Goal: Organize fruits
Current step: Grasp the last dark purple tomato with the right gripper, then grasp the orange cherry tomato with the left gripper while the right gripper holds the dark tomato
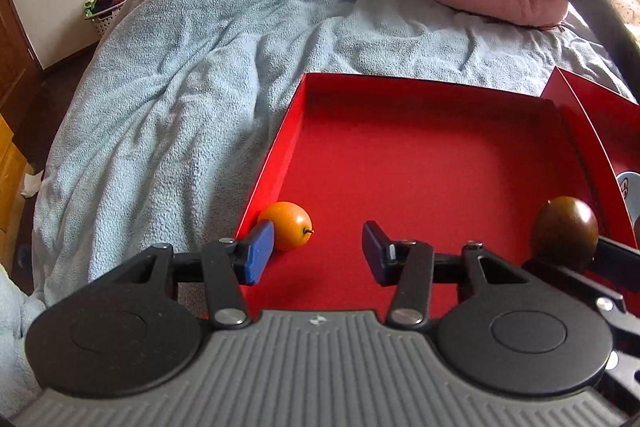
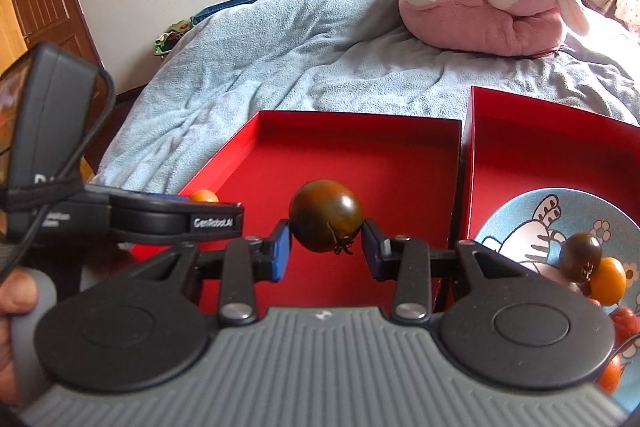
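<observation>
While the right gripper [image 2: 325, 247] pinches a dark brown-green tomato [image 2: 326, 215] between its blue pads [image 2: 280, 251], contact looks thin: the pads touch only the lower flanks of a round, smooth skin. Judgement: it can roll or pop out if the squeeze eases or the tool tilts, and squeezing harder risks bruising or splitting it. It hangs above the floor of the left red tray [image 2: 400, 131], so a drop would likely land inside, then roll.

Left gripper [image 1: 318, 247] is open and holds nothing; jaws stand wide over the near left corner of the same tray [image 1: 420, 85]. Its left pad [image 1: 259, 253] sits just beside, maybe touching, the small orange fruit [image 1: 289, 225] tucked against the tray's left wall; cannot tell which. A nudge there could roll that fruit out of its corner.

The two tools are close. In the left view the held tomato [image 1: 566, 233] shows at the right edge, near the left tool's right finger. Collision risk if either swings inward.

Second red tray [image 2: 560, 111] sits just right of the first, walls nearly touching. It holds a blue cartoon plate [image 2: 520, 215] with another dark tomato [image 2: 580, 251], an orange tomato [image 2: 608, 281] and red ones at the frame edge. Tray walls are upright and could catch a low-moving finger.

Open room: the first tray's middle and far half are bare. Both trays rest on a rumpled light-blue blanket [image 2: 280, 59], soft and uneven, so pressing down may tip them. Pink plush toy [image 2: 488, 3] lies well apart, behind.
</observation>
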A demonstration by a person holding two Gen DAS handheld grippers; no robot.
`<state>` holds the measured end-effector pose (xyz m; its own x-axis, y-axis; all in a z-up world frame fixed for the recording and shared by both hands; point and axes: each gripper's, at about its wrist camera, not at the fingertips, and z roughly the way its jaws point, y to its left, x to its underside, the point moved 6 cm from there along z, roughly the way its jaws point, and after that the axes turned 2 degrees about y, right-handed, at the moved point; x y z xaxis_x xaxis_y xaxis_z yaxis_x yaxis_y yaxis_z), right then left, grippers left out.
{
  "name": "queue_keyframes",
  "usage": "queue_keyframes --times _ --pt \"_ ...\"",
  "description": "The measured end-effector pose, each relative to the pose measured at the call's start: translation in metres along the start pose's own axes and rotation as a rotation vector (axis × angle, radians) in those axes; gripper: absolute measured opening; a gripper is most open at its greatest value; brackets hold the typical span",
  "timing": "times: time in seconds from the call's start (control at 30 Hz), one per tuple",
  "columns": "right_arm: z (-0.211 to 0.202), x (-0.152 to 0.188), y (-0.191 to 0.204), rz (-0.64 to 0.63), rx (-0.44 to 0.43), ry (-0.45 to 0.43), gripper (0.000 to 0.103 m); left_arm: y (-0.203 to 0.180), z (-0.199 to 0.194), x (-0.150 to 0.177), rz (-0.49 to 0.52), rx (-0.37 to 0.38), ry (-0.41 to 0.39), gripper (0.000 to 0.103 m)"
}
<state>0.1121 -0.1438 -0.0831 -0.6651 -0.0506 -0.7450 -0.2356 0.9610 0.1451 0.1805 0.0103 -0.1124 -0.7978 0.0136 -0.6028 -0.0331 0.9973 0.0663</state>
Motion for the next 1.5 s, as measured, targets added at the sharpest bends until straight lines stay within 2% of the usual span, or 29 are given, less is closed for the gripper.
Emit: queue_keyframes --times 0.17,0.27,0.4,0.47,0.57,0.67,0.77,0.8,0.93,1.17,1.5 --pt "0.0 0.005 -0.002 0.006 -0.003 0.02 0.041 -0.013 0.005 0.002 0.084 -0.093 -0.016 0.056" --pt "0.001 0.006 -0.004 0.008 -0.001 0.03 0.041 -0.012 0.004 0.008 0.063 -0.107 0.003 0.056" --pt "0.006 0.005 -0.005 0.004 -0.001 0.043 0.041 -0.001 0.011 0.008 -0.063 -0.11 0.065 0.056" --pt "0.008 0.004 -0.005 0.002 0.0 0.046 0.041 0.002 0.015 0.006 -0.158 -0.097 0.075 0.055" --pt "0.008 0.001 -0.007 -0.003 0.003 0.05 0.041 0.007 0.022 0.003 -0.29 -0.145 0.058 0.055" --pt "0.007 0.0 -0.01 -0.01 0.007 0.057 0.041 0.004 0.026 -0.002 -0.328 -0.187 0.027 0.055" --pt "0.007 0.0 -0.015 -0.012 0.018 0.065 0.041 0.005 0.03 -0.004 -0.364 -0.194 0.011 0.054" --pt "0.007 0.0 -0.016 -0.011 0.022 0.068 0.041 0.005 0.031 -0.006 -0.368 -0.192 0.01 0.053" --pt "0.009 0.001 -0.02 -0.002 0.036 0.077 0.041 0.008 0.032 -0.008 -0.375 -0.191 -0.002 0.036" --pt "0.008 0.003 -0.021 -0.009 0.048 0.089 0.041 0.009 0.033 -0.008 -0.325 -0.173 -0.016 0.036" --pt "-0.007 0.005 -0.02 -0.005 0.057 0.06 0.041 0.0 0.024 0.0 -0.241 -0.141 -0.017 0.036"
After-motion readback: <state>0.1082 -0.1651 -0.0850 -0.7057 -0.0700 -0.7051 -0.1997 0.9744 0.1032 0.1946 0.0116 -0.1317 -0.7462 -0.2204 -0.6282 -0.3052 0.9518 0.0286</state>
